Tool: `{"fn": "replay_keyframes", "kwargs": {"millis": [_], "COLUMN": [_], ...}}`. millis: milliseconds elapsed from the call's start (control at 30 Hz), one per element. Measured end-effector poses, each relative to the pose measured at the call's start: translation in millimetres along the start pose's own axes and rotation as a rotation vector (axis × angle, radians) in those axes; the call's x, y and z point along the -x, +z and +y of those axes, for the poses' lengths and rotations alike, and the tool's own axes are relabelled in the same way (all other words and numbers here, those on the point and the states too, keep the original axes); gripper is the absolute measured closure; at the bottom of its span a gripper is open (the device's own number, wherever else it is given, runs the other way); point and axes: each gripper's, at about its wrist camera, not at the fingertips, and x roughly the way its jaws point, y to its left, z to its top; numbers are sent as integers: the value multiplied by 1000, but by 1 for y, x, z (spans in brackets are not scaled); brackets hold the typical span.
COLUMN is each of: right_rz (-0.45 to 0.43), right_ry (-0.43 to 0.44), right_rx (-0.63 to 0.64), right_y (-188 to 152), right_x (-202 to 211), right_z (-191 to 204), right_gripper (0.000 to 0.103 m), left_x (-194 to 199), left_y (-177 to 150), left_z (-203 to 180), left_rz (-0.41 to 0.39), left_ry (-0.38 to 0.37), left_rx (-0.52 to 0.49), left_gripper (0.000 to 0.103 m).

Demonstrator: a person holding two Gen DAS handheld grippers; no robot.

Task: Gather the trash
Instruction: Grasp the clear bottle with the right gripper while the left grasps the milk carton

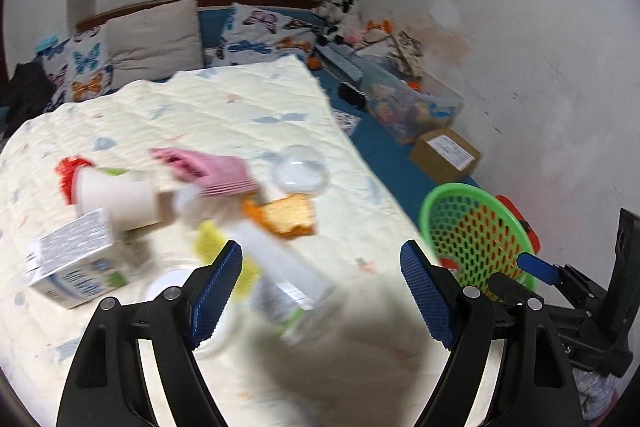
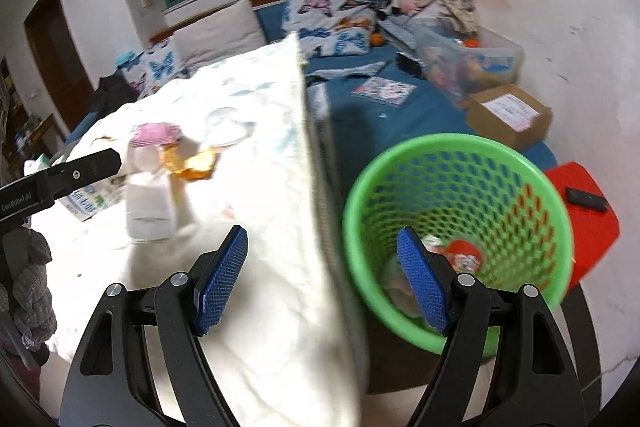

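Your left gripper (image 1: 322,287) is hanging released and empty over the cream quilted bedspread (image 1: 224,115), blue pads spread wide. Just beyond it the trash is lying in a blurred heap: a clear plastic bottle (image 1: 280,267), a white milk carton (image 1: 76,267), a pink wrapper (image 1: 216,171). Your right gripper (image 2: 322,275) is also gaping empty, straddling the bedspread's edge and the green mesh plastic wastebasket (image 2: 460,163), which is holding some scraps.
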Motion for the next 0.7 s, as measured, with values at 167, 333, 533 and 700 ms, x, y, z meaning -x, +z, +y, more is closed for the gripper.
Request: {"fn": "replay_keyframes", "kwargs": {"millis": [167,333,533,700], "right_rz": [15,30,55,76], "right_ry": [49,98,152,196], "right_rx": [52,81,115,153], "right_y": [8,19,31,34], "right_x": [-14,-30,-46,-54], "right_z": [33,58,83,103], "right_gripper": [26,26,26,28], "left_x": [21,37,48,49], "left_y": [-6,-12,-17,-14], "left_z": [41,77,108,120], "left_rz": [-26,-47,-52,-30], "left_ry": [59,115,170,180], "left_rx": [41,76,75,-15], "left_gripper": [25,25,25,25]}}
